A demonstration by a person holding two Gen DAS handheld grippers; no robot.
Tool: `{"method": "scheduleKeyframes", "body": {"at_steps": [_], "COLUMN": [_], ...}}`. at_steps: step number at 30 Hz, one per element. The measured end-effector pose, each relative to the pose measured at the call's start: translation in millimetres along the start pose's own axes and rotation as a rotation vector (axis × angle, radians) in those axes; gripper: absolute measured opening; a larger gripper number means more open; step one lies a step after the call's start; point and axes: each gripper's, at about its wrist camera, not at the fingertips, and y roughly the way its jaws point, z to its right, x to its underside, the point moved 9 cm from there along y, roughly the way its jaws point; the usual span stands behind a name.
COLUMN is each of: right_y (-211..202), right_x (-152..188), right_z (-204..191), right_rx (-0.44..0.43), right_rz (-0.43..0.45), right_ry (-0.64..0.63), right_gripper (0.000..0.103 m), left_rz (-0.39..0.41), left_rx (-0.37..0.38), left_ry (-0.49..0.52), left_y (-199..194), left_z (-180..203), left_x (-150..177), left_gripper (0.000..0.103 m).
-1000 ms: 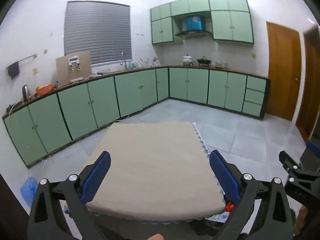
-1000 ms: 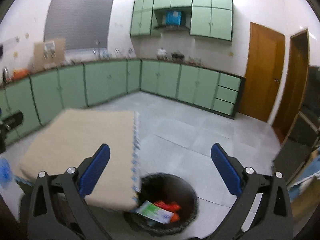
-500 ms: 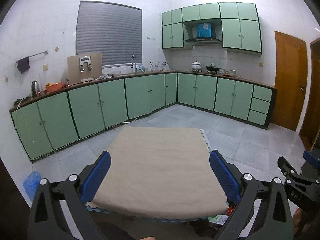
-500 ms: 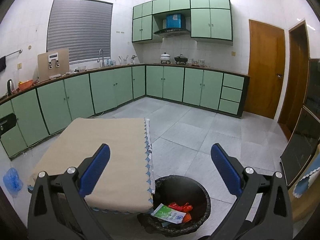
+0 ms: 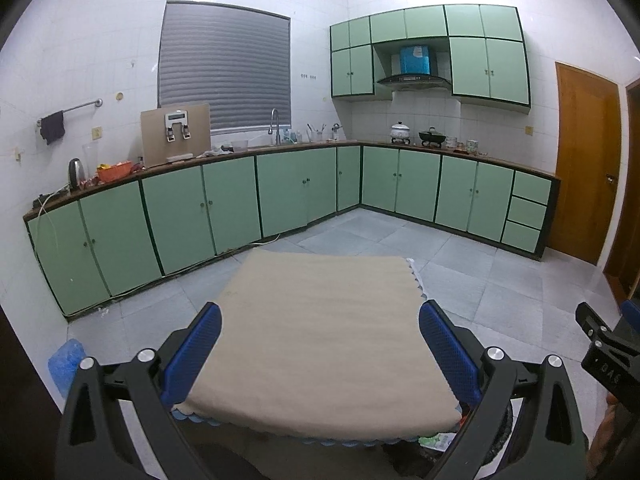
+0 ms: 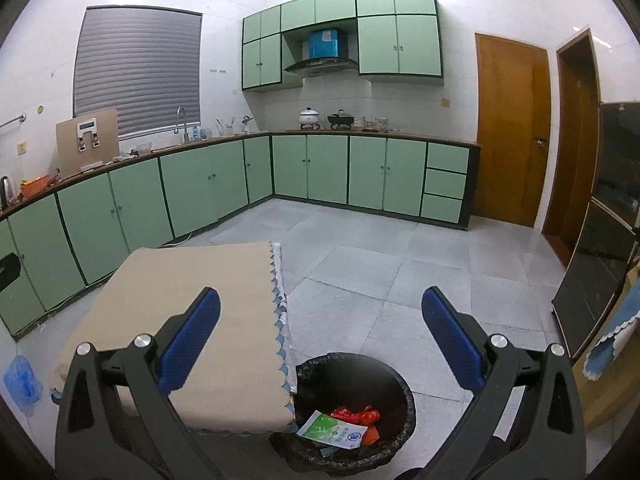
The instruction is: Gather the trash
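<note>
Green-cabinet kitchen, tiled floor: I hold both grippers above a cloth-covered table, its top bare. Left gripper and right gripper both gape wide, holding nothing. Trash sits in the bin just beside the table's corner, below the right gripper: a green-white packet and red wrappers. I judge them light, crinkly, slippery, best pinched at an edge.

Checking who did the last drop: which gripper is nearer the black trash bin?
Right. The right gripper hovers open just above the trash bin. The left gripper is open over the table, the bin only peeking out at its right.
</note>
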Motion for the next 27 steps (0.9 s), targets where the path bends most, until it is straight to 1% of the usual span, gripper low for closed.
{"method": "scheduleKeyframes", "body": {"at_steps": [13,16,20,27], "right_y": [1.7,1.5,3.0,3.2], "right_x": [-0.3,0.2,0.4,0.0], "right_z": [5.9,6.2,5.9,10.1], "right_rx": [0.023,0.026,0.027,0.032], "right_rz": [0.011,0.013,0.012,0.017], "right_ry": [0.012,0.017,0.015,0.018], "right_gripper": [0.098,0.098,0.098,0.098], "left_rz": [-0.005,-0.010,-0.002,-0.001], "left_rx": [0.001,0.012,0.009,0.014], "left_ry": [-0.008,-0.006,-0.007,-0.005], "left_y": [4.8,4.8,3.6,3.3], "left_z": [-5.1,-5.4,-10.6,-8.4], "left_x": [0.3,0.4,-1.8,-2.9], "left_gripper": [0.097,0.097,0.097,0.097]}}
